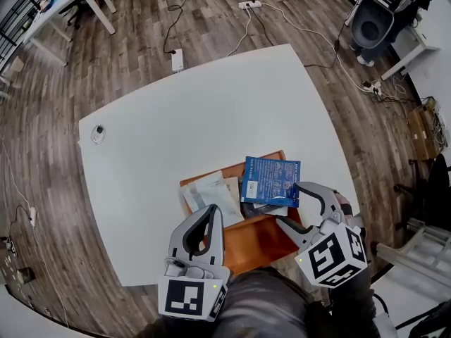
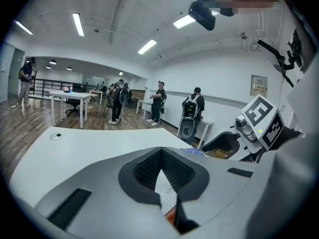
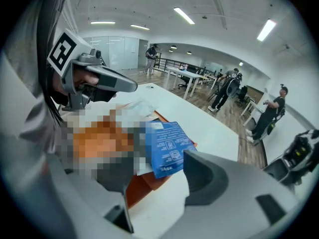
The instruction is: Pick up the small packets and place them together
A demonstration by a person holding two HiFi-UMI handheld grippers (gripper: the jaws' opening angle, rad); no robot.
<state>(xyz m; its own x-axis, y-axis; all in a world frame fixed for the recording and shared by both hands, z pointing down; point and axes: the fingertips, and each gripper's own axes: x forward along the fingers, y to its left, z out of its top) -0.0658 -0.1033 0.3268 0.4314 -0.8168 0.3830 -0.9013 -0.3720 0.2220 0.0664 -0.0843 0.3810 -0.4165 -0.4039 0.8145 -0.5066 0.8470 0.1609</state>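
Note:
An orange tray (image 1: 262, 243) lies near the white table's front edge. On it rest white packets (image 1: 211, 192) and, overlapping them to the right, a blue packet (image 1: 271, 180). My left gripper (image 1: 213, 211) hovers over the tray's near left part, shut with nothing between its jaws; the left gripper view shows a white packet (image 2: 167, 185) just below the gripper (image 2: 160, 153). My right gripper (image 1: 294, 204) stands open at the blue packet's near right corner. In the right gripper view the blue packet (image 3: 167, 146) lies just ahead of the open right gripper (image 3: 154, 178), not gripped.
A small round object (image 1: 98, 134) sits at the table's (image 1: 211, 118) far left. Power strips (image 1: 177, 60) and cables lie on the wooden floor beyond. A chair (image 1: 377, 16) stands at the back right. Several people (image 2: 119, 101) stand farther off in the room.

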